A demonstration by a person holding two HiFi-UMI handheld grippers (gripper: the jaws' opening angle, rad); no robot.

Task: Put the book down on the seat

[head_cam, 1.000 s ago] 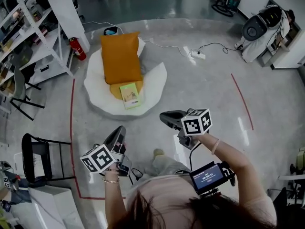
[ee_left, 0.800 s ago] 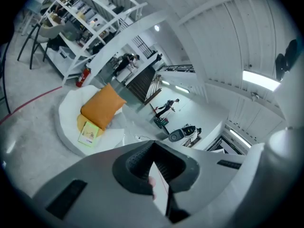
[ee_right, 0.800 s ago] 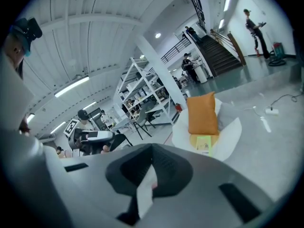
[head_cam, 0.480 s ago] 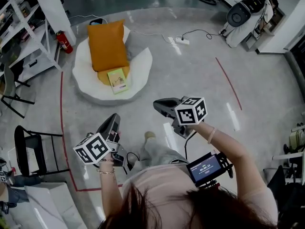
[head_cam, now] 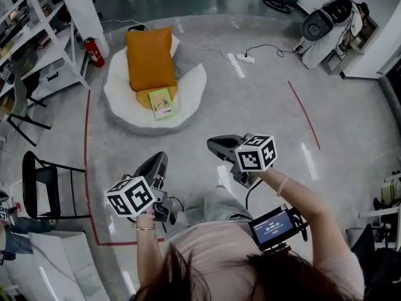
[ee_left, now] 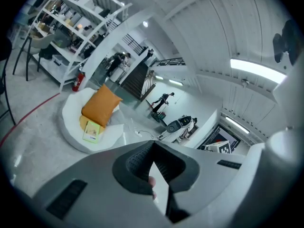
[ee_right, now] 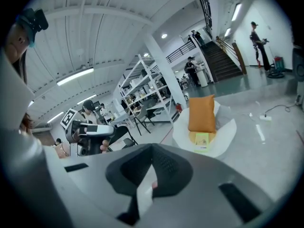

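Observation:
A light green book [head_cam: 162,103] lies flat on the yellow seat pad of a white floor seat [head_cam: 122,102], just below its upright orange cushion [head_cam: 149,58]. Both grippers are held over the floor well short of the seat. My left gripper [head_cam: 160,162] is shut with nothing in it. My right gripper [head_cam: 213,146] is also shut with nothing in it. The left gripper view shows the book [ee_left: 92,131] far beyond the shut jaws of the left gripper [ee_left: 151,151]. In the right gripper view the book [ee_right: 202,141] lies past the right gripper [ee_right: 152,163], with the left gripper [ee_right: 124,129] at the left.
Shelving [head_cam: 37,36] and a fire extinguisher [head_cam: 95,52] stand left of the seat. A black chair [head_cam: 44,187] is at the near left, by a red floor line [head_cam: 88,143]. A power strip [head_cam: 244,57] with its cable lies behind the seat, a covered machine [head_cam: 326,30] far right.
Both grippers have drawn back a little from the seat and stayed shut. The book lies on the seat as before.

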